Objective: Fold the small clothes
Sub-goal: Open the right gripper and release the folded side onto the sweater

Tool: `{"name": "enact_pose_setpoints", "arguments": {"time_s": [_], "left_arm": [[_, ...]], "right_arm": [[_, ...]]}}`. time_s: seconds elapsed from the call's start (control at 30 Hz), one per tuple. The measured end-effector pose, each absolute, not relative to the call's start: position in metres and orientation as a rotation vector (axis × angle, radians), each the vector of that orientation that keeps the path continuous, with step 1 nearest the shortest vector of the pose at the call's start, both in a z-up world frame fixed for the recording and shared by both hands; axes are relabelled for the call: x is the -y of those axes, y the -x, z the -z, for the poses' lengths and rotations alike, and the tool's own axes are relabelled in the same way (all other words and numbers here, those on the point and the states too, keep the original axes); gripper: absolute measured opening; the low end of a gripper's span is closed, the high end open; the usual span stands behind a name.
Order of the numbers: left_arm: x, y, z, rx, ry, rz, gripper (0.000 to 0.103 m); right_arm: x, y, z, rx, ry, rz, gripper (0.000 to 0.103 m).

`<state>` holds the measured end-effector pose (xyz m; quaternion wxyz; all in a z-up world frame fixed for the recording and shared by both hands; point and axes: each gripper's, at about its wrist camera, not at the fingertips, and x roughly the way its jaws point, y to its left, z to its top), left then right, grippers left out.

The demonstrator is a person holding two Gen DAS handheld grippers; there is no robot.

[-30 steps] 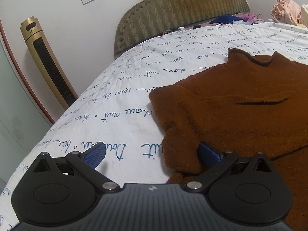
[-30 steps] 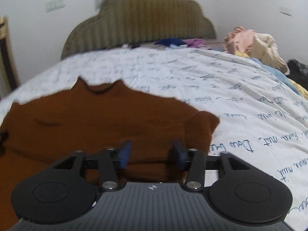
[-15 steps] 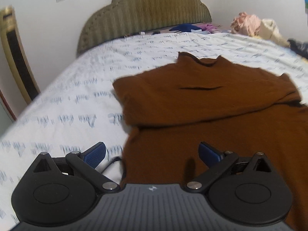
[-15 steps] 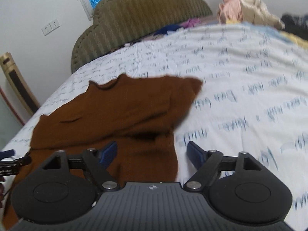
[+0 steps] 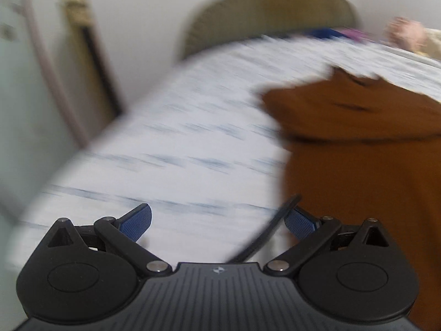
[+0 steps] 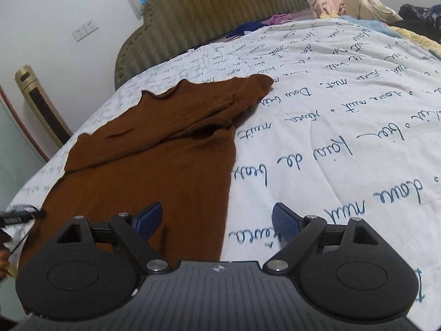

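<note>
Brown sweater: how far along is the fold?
Done: both sleeves of the brown sweater lie folded across its chest on the bed. In hand: nothing; the left gripper is open and empty, the right gripper is opening over the sweater's lower right edge. Left: folding the body up.

My left view is smeared: the writing on the bed cover (image 5: 176,143) beside the brown sweater (image 5: 366,165) is unreadable streaks, and the picture's right edge cuts the sweater off.

The white bed cover (image 6: 344,143) has blue handwriting all over; near the right side I can read "nuit" and "de".
</note>
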<state>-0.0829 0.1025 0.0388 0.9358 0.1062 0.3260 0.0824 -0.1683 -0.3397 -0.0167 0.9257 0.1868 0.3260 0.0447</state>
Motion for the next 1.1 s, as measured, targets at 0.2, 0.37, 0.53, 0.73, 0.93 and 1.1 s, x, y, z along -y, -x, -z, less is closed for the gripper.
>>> {"name": "enact_pose_setpoints", "arguments": {"time_s": [0.2,0.37,0.53,0.73,0.93,1.1], "left_arm": [[-0.178,0.109,-0.113,-0.532,-0.162,-0.597,0.103],[-0.195,0.124,-0.132,-0.536,0.046,-0.437,0.103],[-0.127,0.08,-0.075,-0.73,0.016,-0.097,0.103],[-0.061,0.071,-0.032,-0.755,-0.202,-0.048,0.103],[-0.121,0.105,-0.076,-0.64,-0.28,-0.34,0.103],[-0.206,0.149,-0.136,-0.476,-0.31,-0.859,0.103]], "right_arm": [[0.333,0.169,0.017,-0.657,-0.389,-0.108,0.091],[0.327,0.167,0.016,-0.661,-0.385,-0.118,0.095],[0.324,0.166,0.015,-0.668,-0.374,-0.115,0.095],[0.331,0.17,0.012,-0.657,-0.377,-0.108,0.096],[0.33,0.17,0.016,-0.658,-0.382,-0.114,0.096],[0.325,0.169,0.017,-0.658,-0.381,-0.116,0.098]]}}
